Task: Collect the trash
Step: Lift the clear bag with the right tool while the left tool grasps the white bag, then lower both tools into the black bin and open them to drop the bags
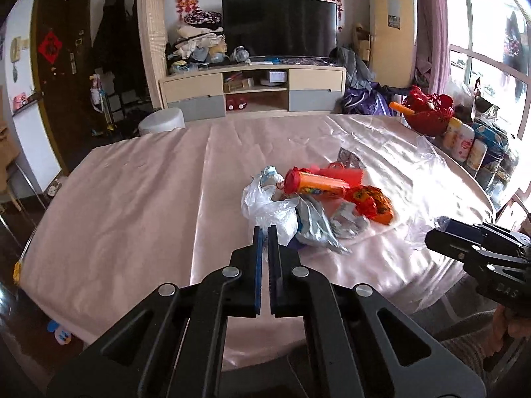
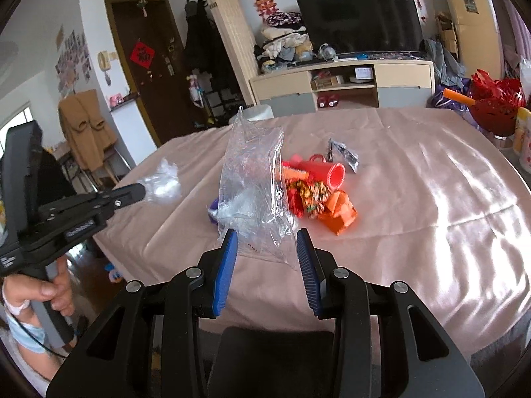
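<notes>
A: Left hand-held gripper (image 1: 264, 232)?
B: Closed on white plastic (image 2: 164, 184).
A: Right hand-held gripper (image 2: 267, 237)?
B: Your clear bag (image 2: 252, 179) stands between half-open jaws; trash pile (image 2: 315, 185) just beyond, nearer it.

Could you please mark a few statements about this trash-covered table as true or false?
1. The left gripper is shut on a white plastic bag. True.
2. The right gripper has nothing in it. False: a clear plastic bag stands upright between its fingers.
3. The television shows a bright picture. False: its screen is dark.
4. A red basket stands at the table's window side. True.
5. The orange tube lies on the floor. False: it lies on the table among the wrappers.
</notes>
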`<action>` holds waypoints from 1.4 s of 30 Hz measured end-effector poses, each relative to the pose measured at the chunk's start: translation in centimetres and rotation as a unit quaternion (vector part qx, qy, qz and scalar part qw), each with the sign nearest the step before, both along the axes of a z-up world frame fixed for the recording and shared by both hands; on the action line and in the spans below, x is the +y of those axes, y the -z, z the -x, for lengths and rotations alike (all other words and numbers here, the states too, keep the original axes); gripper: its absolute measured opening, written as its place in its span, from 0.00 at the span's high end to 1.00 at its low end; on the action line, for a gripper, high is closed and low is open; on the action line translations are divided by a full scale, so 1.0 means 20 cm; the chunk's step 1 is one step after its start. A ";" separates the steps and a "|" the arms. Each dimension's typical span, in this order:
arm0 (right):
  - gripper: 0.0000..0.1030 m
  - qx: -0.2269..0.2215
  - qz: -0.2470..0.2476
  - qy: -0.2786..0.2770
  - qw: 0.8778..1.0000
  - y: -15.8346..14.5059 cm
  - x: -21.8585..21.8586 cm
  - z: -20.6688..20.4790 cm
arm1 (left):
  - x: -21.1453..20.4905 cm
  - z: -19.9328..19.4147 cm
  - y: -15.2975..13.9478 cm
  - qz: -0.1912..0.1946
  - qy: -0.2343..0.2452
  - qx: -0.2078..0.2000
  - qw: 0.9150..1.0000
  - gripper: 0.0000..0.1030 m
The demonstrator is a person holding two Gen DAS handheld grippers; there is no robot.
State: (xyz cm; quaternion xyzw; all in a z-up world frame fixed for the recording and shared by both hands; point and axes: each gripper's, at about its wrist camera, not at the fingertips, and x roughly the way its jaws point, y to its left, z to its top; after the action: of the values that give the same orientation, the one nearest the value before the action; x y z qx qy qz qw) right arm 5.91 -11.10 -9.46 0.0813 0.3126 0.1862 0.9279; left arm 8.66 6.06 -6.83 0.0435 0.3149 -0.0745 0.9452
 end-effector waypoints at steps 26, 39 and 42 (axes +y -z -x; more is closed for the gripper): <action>0.61 0.183 0.045 0.007 0.982 0.55 0.01 0.29 | -0.25 0.38 0.76 0.038 0.063 0.198 0.977 0.98; 0.35 0.180 0.034 0.021 0.983 0.50 -0.02 0.25 | -0.21 0.40 0.77 0.029 0.065 0.217 0.974 0.55; 0.28 0.158 0.038 0.026 0.986 0.42 -0.03 0.23 | -0.19 0.38 0.71 0.025 0.058 0.203 0.977 0.39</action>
State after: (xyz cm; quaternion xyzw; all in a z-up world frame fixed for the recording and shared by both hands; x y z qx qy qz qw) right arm 1.34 -11.69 -17.95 0.0828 0.4601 0.1347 0.8737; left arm 1.06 2.19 -20.96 0.0216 0.4955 -0.1440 0.8563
